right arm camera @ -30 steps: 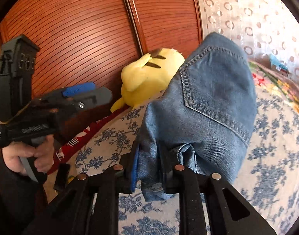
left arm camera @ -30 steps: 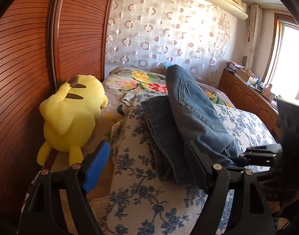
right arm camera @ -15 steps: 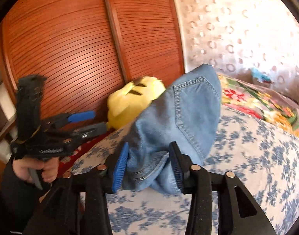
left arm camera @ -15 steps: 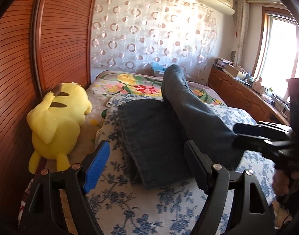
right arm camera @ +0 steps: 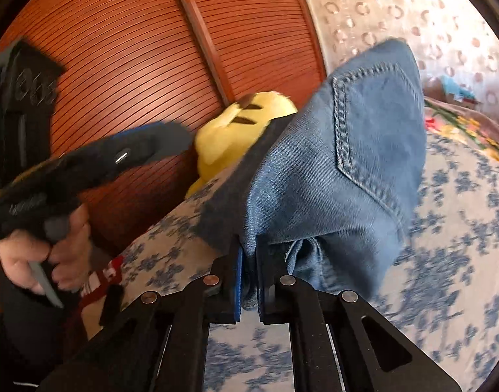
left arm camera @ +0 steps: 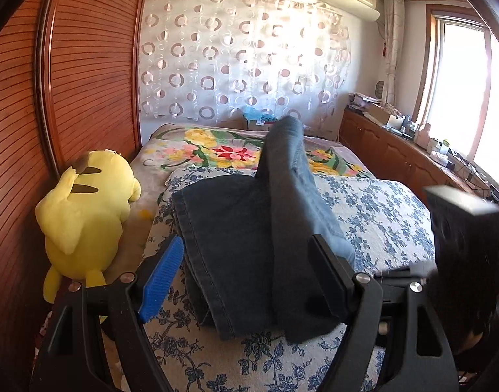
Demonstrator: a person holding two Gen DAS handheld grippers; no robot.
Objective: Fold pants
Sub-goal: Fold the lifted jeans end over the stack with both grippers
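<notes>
Left gripper (left arm camera: 243, 271) hangs with jaws wide and empty, the folded pants (left arm camera: 249, 245) lying just ahead, long axis running away from it. Right gripper (right arm camera: 248, 274) is clamped tight on the raised denim edge, so it's nearer.

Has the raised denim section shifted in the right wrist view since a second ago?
Yes. The jeans now cover more of the yellow plush, so they shifted left against it.
</notes>
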